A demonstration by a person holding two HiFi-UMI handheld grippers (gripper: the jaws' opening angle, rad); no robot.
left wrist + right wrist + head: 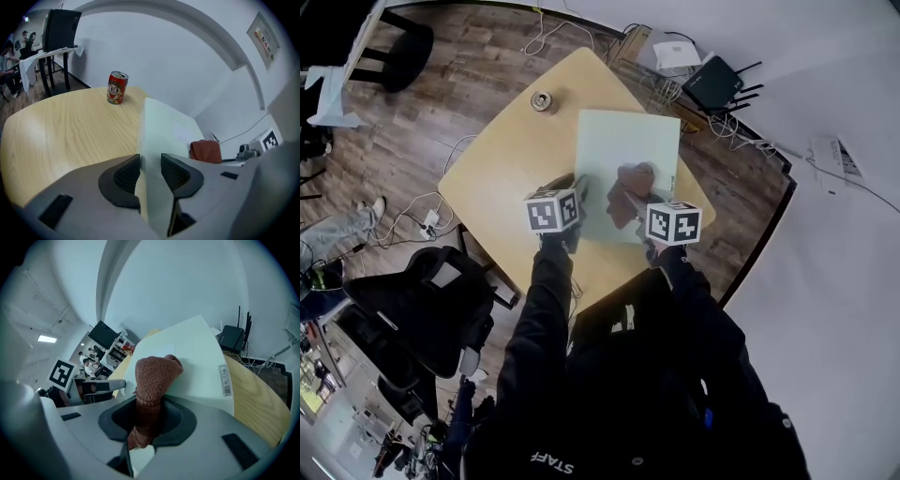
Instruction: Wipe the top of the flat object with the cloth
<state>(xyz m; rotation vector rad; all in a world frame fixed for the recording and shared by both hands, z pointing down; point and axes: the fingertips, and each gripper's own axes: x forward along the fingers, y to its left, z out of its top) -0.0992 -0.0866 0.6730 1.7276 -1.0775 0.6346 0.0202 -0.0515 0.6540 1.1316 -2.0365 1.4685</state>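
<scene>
A pale green flat board (628,150) lies on the round-cornered wooden table (502,164). My left gripper (578,195) grips the board's near left edge; in the left gripper view the board (164,126) runs between the two dark pads (123,176), which close on it around the left gripper (150,171). A brown cloth (630,187) rests bunched on the board's near half. My right gripper (645,204) is shut on it. In the right gripper view the cloth (152,380) stands up out of the right gripper (149,416) against the board (197,352).
A red drink can (544,101) (117,87) stands on the table's far left part. A black router (717,82), a white box (675,52) and cables lie on the floor beyond the table. A black office chair (431,300) stands at the left.
</scene>
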